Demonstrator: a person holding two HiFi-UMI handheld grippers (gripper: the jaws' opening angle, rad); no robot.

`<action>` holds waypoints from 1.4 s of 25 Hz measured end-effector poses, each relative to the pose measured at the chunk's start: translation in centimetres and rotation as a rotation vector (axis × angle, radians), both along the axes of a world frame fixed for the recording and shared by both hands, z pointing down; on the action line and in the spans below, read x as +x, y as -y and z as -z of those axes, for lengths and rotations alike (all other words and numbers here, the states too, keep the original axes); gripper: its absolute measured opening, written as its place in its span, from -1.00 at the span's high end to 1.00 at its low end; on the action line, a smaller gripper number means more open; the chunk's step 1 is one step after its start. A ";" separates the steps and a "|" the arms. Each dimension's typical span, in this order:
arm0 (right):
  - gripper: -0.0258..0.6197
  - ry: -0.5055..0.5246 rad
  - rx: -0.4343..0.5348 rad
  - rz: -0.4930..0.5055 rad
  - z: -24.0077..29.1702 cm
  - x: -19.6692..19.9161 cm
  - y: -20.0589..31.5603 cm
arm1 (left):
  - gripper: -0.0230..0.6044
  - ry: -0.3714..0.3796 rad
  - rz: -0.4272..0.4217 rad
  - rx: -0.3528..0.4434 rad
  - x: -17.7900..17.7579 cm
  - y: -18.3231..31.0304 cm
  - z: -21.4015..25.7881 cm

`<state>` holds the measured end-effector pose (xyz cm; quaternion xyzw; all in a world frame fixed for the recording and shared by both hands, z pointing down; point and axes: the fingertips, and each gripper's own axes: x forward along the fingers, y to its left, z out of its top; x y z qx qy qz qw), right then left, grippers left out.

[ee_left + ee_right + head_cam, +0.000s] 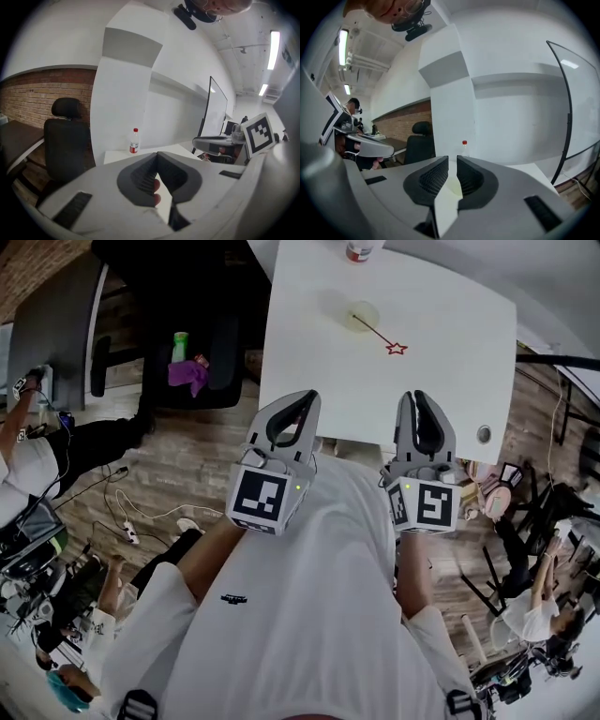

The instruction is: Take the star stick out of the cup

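Spreading wide, the white table (441,381) fills the top. At its six-o'clock edge, the left gripper (307,397) is clenched on nothing and the right gripper (415,396) is slightly parted, empty. Near twelve stands the cup (361,315) — the star stick (380,335) leans out of it toward four o'clock.

An office, with a black office chair (65,140) and a white desk (441,381).

White T-shirt (309,615), small dark logo (234,598); grey claws (305,396) (417,396) carry black-and-white marker cubes (261,498) (427,504).
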<state>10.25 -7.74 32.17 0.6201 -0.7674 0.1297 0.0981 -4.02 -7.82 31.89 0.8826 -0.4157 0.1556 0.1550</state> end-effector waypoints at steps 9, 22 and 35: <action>0.77 0.020 -0.075 -0.042 -3.8 1.0 3.9 | 0.91 0.018 -0.037 -0.083 2.1 2.5 -2.1; 0.38 0.252 -0.271 -0.105 -10.1 2.2 6.6 | 0.91 0.023 -0.030 -0.166 3.6 4.2 -5.8; 0.38 0.329 -0.354 -0.121 -14.2 1.8 8.4 | 0.91 0.044 0.000 -0.209 3.1 4.1 -8.1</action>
